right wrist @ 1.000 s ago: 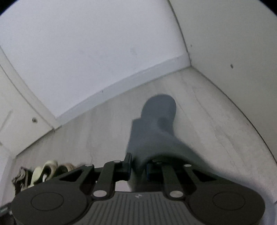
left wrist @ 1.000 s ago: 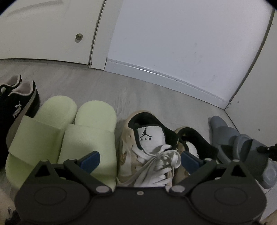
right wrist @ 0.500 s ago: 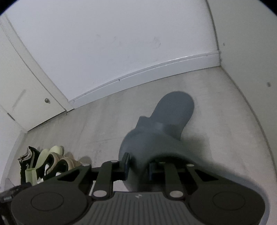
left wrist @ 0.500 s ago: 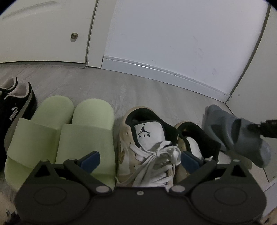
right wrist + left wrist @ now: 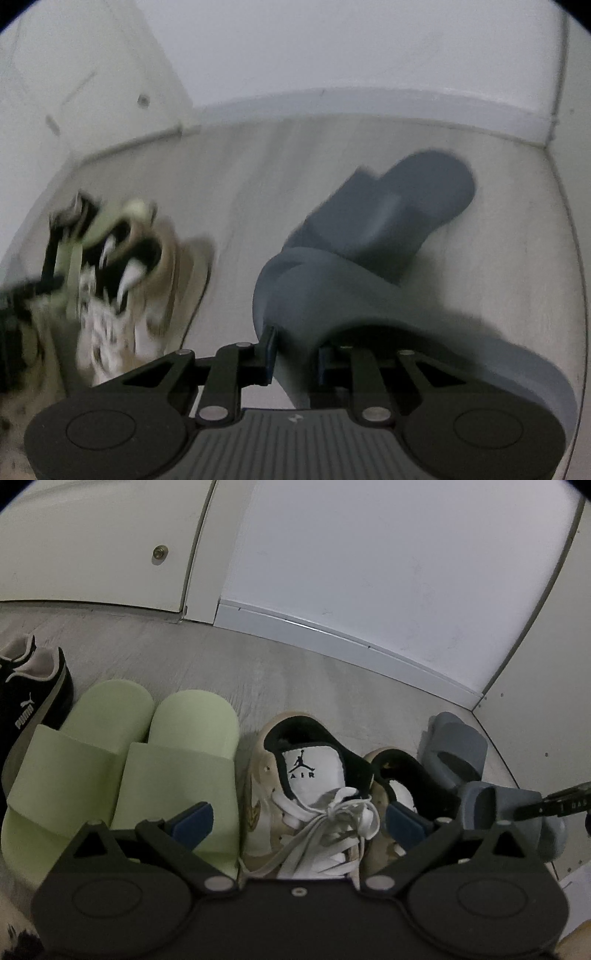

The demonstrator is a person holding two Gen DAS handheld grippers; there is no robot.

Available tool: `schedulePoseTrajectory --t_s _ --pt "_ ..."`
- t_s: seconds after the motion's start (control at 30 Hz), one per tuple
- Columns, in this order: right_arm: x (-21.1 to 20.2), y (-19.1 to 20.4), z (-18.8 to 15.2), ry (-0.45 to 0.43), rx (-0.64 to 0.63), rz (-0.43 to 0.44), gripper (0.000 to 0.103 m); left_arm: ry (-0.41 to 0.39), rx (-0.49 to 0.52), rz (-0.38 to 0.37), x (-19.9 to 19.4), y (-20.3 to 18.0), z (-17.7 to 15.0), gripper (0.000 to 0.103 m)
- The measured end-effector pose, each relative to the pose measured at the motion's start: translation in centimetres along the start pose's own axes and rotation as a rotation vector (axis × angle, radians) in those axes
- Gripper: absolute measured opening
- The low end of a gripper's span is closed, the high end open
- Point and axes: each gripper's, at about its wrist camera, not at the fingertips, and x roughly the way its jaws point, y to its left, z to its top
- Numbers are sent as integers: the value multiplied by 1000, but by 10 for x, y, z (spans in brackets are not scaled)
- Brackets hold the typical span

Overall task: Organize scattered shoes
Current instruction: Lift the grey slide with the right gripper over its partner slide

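My right gripper (image 5: 295, 360) is shut on the strap of a grey slide (image 5: 332, 291), held beside the second grey slide (image 5: 406, 206) on the floor near the corner. In the left wrist view the held grey slide (image 5: 506, 812) hangs at right, next to the other grey slide (image 5: 456, 746). My left gripper (image 5: 295, 816) is open and empty above a beige and white Jordan sneaker (image 5: 314, 797); its pair (image 5: 402, 786) lies just right. Two green slides (image 5: 122, 768) sit to the left.
A black Puma sneaker (image 5: 29, 701) lies at the far left. A white baseboard (image 5: 332, 638) and wall run behind the row. A side wall (image 5: 546, 664) closes the right corner. Grey floor (image 5: 258, 679) lies between shoes and wall.
My right gripper has swung the held grey slide down and left, closer to the other grey slide and the sneakers. The left gripper stays open over the sneaker.
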Motion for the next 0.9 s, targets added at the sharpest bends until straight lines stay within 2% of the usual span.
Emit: schedulePoseTrajectory --t_s 0.23,0.43,0.6,0.7,0.9 --pt "12 2 -5 89 -12 70 23 0 10 7 0 -1 0 101" --pt "19 7 -7 155 -20 181 24 2 5 2 1 0 0 101" --pt "23 11 -6 139 -23 161 26 0 17 3 0 -1 -1 101" --pt "28 5 0 118 17 116 29 2 15 8 1 0 -1 101" --pt "33 8 -2 88 48 116 29 2 9 5 1 1 -1 101"
